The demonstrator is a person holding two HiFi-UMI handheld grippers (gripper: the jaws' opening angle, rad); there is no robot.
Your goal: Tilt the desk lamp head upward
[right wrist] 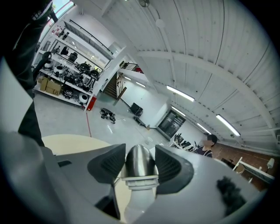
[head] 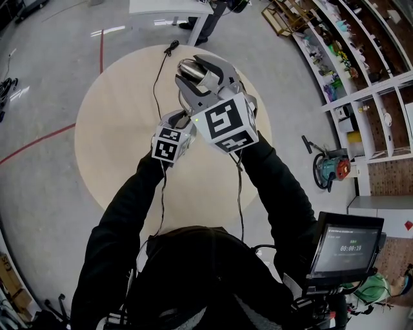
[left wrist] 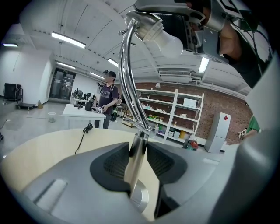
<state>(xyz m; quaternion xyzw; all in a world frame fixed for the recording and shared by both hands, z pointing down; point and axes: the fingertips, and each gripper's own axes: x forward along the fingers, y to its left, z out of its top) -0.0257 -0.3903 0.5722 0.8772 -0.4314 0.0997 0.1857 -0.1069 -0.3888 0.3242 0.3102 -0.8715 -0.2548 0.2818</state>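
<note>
A chrome desk lamp stands on the round wooden table (head: 110, 129). Its shiny head (head: 191, 69) sits between the jaws of my right gripper (head: 199, 69). In the right gripper view the pads (right wrist: 108, 162) press both sides of the chrome head (right wrist: 139, 161), with the white socket just below. My left gripper (head: 175, 129) is lower and nearer to me, shut on the lamp's upright stem (left wrist: 135, 159). From there the chrome gooseneck (left wrist: 126, 65) arcs up to the white bulb (left wrist: 168, 41). The lamp's base is mostly hidden by the jaws.
The lamp's black cord (head: 157, 77) trails over the table to its far edge. A white table (head: 171, 8) stands beyond, with a person (left wrist: 107, 98) beside it. Shelves (head: 361, 58) line the right wall. A monitor (head: 345, 248) is at my lower right.
</note>
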